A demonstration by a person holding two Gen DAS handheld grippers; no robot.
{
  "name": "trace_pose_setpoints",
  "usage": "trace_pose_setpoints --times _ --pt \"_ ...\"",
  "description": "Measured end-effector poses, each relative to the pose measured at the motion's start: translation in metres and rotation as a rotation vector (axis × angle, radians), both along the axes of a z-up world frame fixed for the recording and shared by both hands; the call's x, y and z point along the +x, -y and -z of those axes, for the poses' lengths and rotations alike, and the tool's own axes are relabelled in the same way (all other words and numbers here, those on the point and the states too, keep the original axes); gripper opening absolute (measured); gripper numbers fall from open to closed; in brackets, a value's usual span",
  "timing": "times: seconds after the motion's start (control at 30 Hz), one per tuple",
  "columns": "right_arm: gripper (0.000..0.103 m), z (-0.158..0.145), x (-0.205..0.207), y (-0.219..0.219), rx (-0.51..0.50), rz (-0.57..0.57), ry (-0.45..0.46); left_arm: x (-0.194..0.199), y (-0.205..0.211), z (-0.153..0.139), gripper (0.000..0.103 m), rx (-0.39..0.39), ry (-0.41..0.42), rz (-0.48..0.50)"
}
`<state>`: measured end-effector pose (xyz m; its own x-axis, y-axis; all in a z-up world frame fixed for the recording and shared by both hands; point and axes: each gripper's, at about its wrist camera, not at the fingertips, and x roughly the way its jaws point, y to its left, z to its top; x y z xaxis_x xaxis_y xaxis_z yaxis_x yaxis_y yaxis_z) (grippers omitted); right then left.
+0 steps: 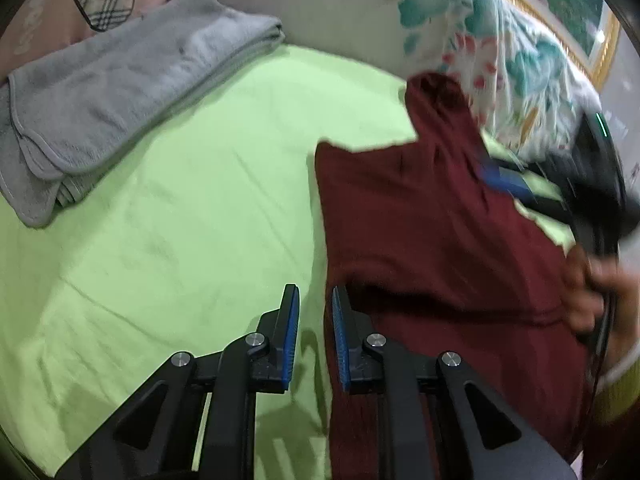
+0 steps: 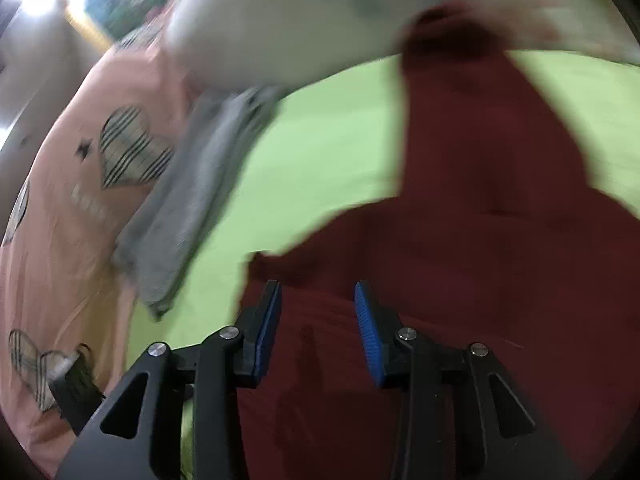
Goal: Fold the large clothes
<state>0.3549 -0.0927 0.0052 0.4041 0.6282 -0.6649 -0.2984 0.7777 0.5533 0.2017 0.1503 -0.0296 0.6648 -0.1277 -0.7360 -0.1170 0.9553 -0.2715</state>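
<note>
A dark red garment lies spread on the green bed sheet, with one narrow part reaching up toward the pillows. My left gripper hovers at the garment's left edge, its jaws a narrow gap apart with nothing pinched between them. In the right wrist view the same red garment fills the right half, blurred. My right gripper stands open just above it, its blue pads clear of the cloth. The right gripper also shows as a blur at the garment's far right side, with a hand below it.
A folded grey towel lies at the upper left of the sheet, seen again as the grey towel. Behind it are a pink quilt with checked hearts and a white floral pillow. A gilt-framed picture hangs behind.
</note>
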Motion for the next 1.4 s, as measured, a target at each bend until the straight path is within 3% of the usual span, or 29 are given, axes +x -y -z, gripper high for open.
trace_pose_setpoints --times 0.07,0.23,0.37,0.63,0.7,0.8,0.9,1.07,1.13,1.2,1.3,1.37,1.4 --pt "0.041 -0.001 -0.018 0.055 -0.048 0.126 0.005 0.004 0.003 -0.006 0.018 -0.022 0.016 0.004" --pt "0.056 0.006 -0.062 0.159 -0.165 0.389 -0.008 0.027 0.014 -0.006 0.024 0.013 0.013 0.010" --pt "0.056 0.017 -0.075 0.205 -0.184 0.468 -0.057 0.047 0.023 0.002 0.025 0.033 -0.012 0.022" --pt "0.054 0.037 -0.068 0.192 -0.271 0.397 -0.078 0.058 0.035 0.011 0.033 0.072 -0.042 0.042" --pt "0.005 0.037 -0.068 0.186 -0.288 0.367 -0.066 0.059 0.036 0.010 0.034 0.077 -0.047 0.045" --pt "0.005 0.016 -0.080 0.196 -0.195 0.384 -0.009 0.060 0.039 0.006 0.034 0.078 -0.036 0.055" --pt "0.005 -0.002 -0.093 0.211 -0.194 0.459 0.041 0.062 0.044 0.005 0.034 0.080 -0.027 0.074" --pt "0.006 0.034 -0.086 0.226 -0.273 0.508 -0.104 0.070 0.057 0.020 0.034 0.105 -0.067 0.102" --pt "0.016 0.030 -0.090 0.226 -0.316 0.538 -0.105 0.072 0.060 0.021 0.034 0.135 -0.076 0.113" --pt "0.031 0.011 -0.099 0.225 -0.362 0.606 -0.038 0.071 0.061 0.018 0.034 0.139 -0.075 0.114" --pt "0.031 -0.005 -0.105 0.210 -0.285 0.545 0.044 0.070 0.061 0.007 0.033 0.123 -0.042 0.107" --pt "0.032 -0.002 -0.099 0.189 -0.242 0.434 0.035 0.069 0.062 0.002 0.033 0.101 -0.022 0.114" --pt "0.032 0.003 -0.095 0.178 -0.266 0.400 0.022 0.070 0.064 0.000 0.033 0.087 -0.014 0.120"
